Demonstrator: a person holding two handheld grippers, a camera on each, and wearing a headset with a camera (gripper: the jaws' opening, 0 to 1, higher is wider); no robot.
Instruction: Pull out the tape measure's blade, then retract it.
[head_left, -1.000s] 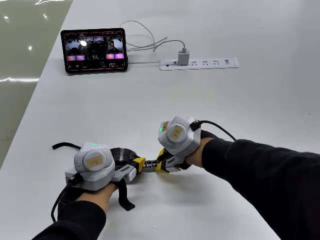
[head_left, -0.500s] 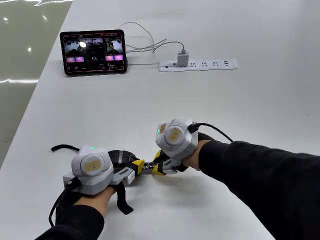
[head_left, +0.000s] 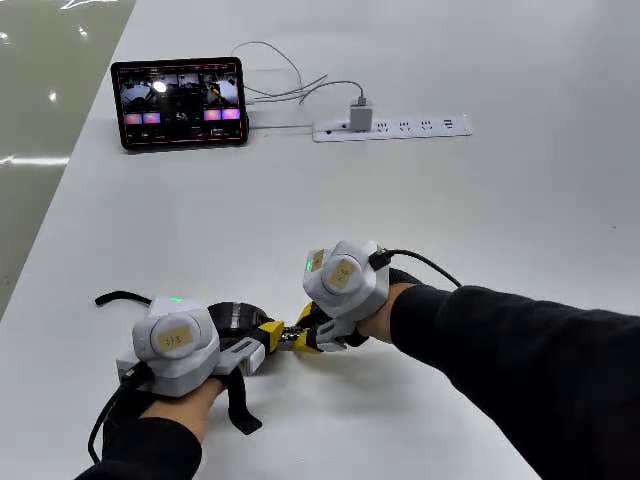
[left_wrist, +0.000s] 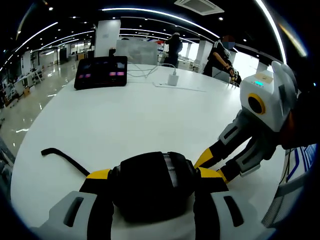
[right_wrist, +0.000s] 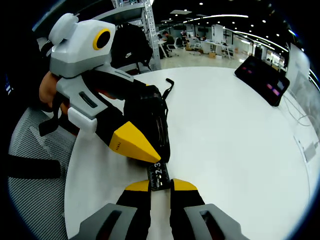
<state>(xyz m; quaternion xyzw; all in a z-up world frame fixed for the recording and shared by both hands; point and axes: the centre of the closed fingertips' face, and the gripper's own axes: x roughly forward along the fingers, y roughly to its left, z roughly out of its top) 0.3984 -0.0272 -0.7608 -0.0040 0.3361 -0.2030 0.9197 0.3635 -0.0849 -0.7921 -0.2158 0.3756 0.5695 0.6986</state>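
Right gripper view: R tongs (right_wrist: 160, 187) clamped on blade (right_wrist: 158, 174) tip | L tongs (left_wrist: 155, 173) gripping tape measure (left_wrist: 150, 192) case

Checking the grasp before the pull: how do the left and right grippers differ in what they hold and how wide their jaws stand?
The left gripper clamps the black tape measure case; the right gripper pinches the short length of blade showing. The left gripper's jaws stand wide around the case; the right gripper's are nearly together on the thin blade. Both are yellow-tipped.
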